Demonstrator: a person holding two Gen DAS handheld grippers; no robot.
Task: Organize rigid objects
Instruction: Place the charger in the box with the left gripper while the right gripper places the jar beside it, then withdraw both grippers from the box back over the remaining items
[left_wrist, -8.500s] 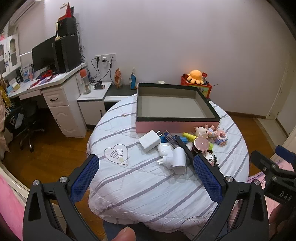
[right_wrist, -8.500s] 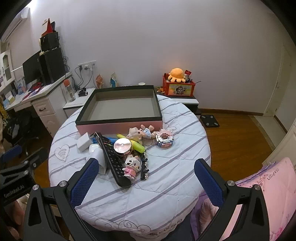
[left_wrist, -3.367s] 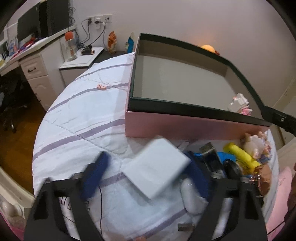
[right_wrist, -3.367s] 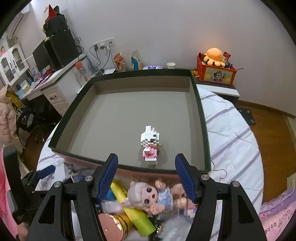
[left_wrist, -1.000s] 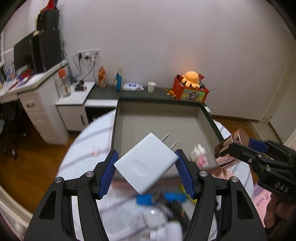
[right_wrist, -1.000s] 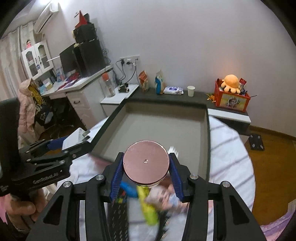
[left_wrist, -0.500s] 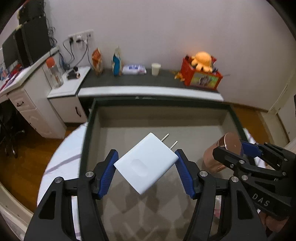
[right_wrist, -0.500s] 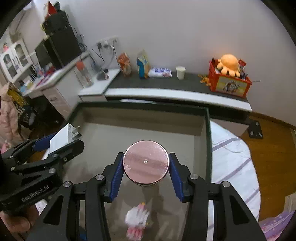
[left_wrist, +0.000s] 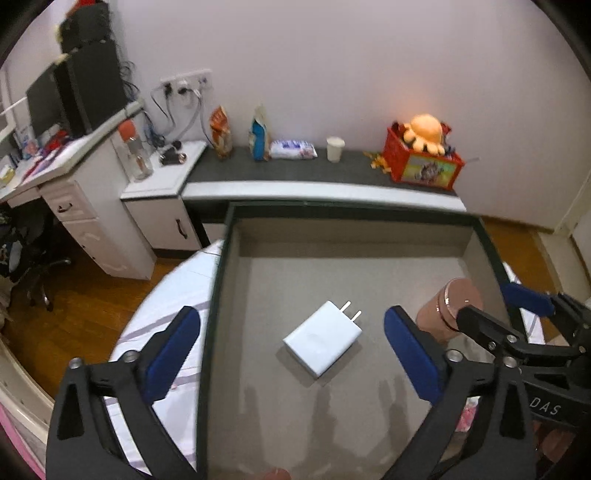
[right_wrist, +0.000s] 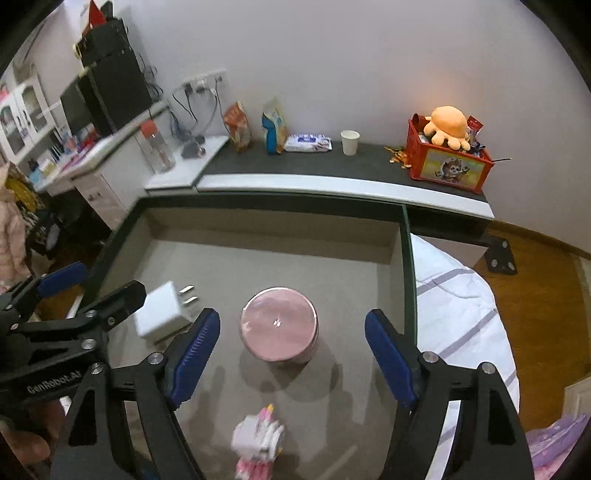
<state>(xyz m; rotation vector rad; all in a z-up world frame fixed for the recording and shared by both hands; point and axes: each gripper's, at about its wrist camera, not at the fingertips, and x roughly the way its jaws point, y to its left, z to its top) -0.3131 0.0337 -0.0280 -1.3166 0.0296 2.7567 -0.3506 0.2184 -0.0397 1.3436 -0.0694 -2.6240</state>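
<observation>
Now both let go: left gripper (left_wrist: 291, 354) has just sprung wide, white charger (left_wrist: 322, 339) flat on the box (left_wrist: 218, 280) floor between its pads, prongs away; right gripper (right_wrist: 291, 350) likewise opened over the pink tin (right_wrist: 279, 325)

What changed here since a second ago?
Both grippers' fingers have just been opening and let go: the white charger and the pink tin now rest on the box floor, nothing pressing them. The small pink toy stayed inside.
</observation>
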